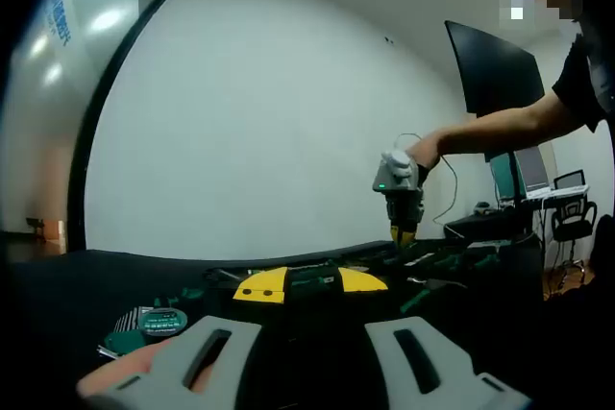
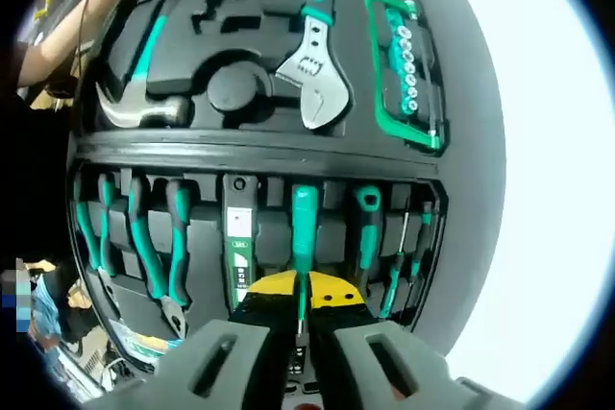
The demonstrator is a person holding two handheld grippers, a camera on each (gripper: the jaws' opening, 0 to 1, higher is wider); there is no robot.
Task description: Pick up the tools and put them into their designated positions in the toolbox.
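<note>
The open black toolbox lies below my right gripper. A green-handled screwdriver stands over the lower row of slots, its shaft running down between the jaws, which are shut on it. An adjustable wrench, a hammer, a green saw frame and green pliers sit in their recesses. In the left gripper view, my left gripper is open and empty, low over the black table. Farther off, the right gripper points down over the toolbox.
A green tape measure lies on the black table near my left jaw. A person's arm reaches in from the right. A desk with monitors and a chair stand at the far right.
</note>
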